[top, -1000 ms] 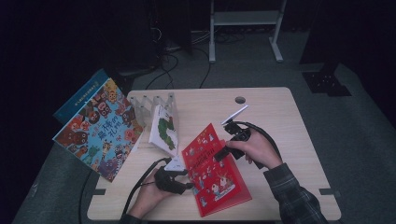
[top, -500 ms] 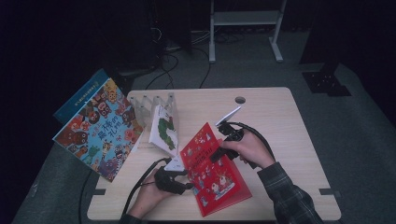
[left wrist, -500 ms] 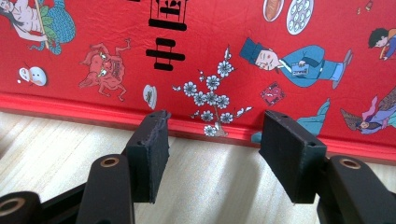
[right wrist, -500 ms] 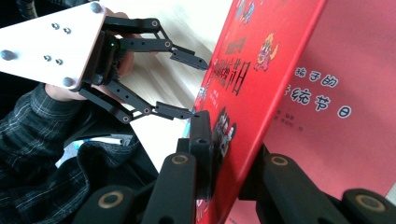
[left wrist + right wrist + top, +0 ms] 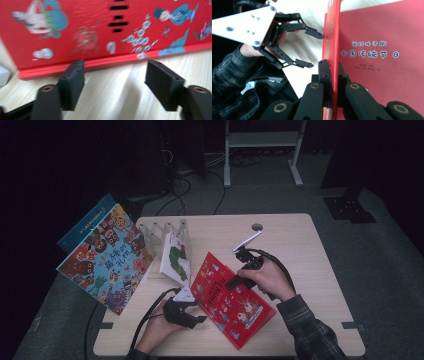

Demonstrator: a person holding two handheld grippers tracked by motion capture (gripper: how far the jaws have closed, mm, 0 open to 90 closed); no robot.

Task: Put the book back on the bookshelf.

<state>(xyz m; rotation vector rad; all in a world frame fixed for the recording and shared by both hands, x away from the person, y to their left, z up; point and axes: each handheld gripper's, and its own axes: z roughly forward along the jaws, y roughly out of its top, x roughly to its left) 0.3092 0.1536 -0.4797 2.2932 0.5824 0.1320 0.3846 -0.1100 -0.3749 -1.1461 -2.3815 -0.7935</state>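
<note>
A: We see a slatted rack (image 5: 162,227) at about ten o'clock on the desk (image 5: 300,245), and a white book (image 5: 176,260) with a green caterpillar on its cover leans in it.

B: We also see a big blue picture book (image 5: 107,257) propped off the desk's nine o'clock edge, tilted, with a second blue cover behind it.

A: The red book (image 5: 230,302) sits near the desk's centre toward six o'clock, its cover lifted at an angle.

B: Our right tool (image 5: 332,72) is clamped on that cover's edge; its jaws have just been closing, pads pressed on both faces.

A: Our left tool (image 5: 115,77) stands apart, just beside the red book's lower edge, nothing between its pads. Its jaws have just been opening.

B: In the right gripper view we see that left tool with one fingertip (image 5: 318,35) at the book's edge.

A: The desk is pale wood with a round cable hole (image 5: 257,226) at twelve o'clock. Beyond it we see grey carpet, cables, and a white frame in a dark room.
</note>
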